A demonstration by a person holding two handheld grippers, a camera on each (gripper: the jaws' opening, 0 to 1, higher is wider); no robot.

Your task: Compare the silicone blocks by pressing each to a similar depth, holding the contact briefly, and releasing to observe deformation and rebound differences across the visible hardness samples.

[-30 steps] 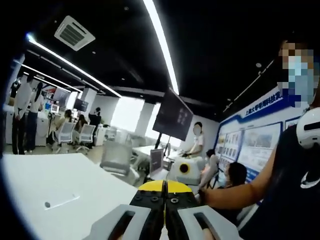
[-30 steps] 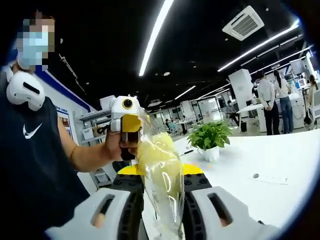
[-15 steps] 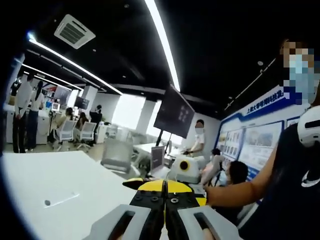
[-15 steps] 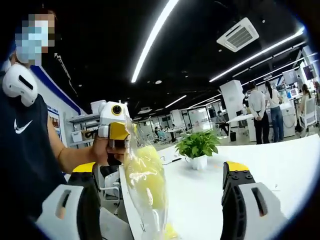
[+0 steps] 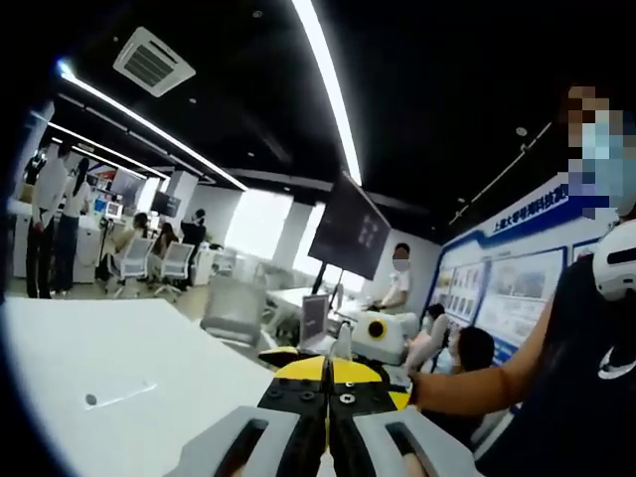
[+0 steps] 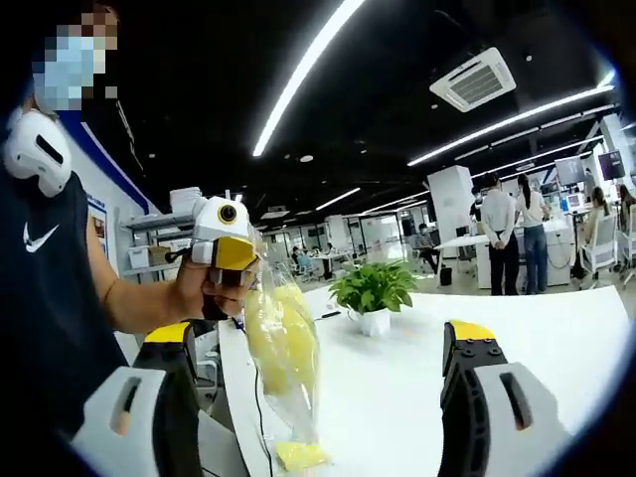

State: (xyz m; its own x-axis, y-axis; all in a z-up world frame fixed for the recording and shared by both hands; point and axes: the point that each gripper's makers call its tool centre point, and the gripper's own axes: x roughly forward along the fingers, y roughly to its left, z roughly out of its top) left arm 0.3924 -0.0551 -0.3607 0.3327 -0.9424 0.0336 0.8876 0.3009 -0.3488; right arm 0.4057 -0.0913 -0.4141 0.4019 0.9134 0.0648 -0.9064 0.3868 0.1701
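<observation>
I see my right gripper (image 6: 316, 397) spread wide, with one jaw at 7 o'clock and one at 5 o'clock in the right gripper view. Nothing sits between them. A clear bag (image 6: 278, 373) with soft yellow pieces inside hangs just past the gap, nearer the jaw at 7 o'clock. I cannot tell if the yellow pieces are the silicone blocks, since the plastic is shiny and blurs them. The bottom of the bag looks to rest on the white table (image 6: 556, 328), with a flat yellow bit lying at 6 o'clock.

The top of the bag goes up to my left gripper (image 6: 231, 260), held in a hand (image 6: 204, 293) at 9 o'clock. Its tips are hidden behind the bag and the hand there.

In the left gripper view, my left gripper (image 5: 328, 383) has its jaws pressed together at 6 o'clock. The tips are cut off by their own yellow ends, so I cannot make out the bag there, or tell if anything is pinched.

A small green plant (image 6: 374, 290) in a white pot stands on the table at 12 o'clock from the right jaws, well behind the bag.
</observation>
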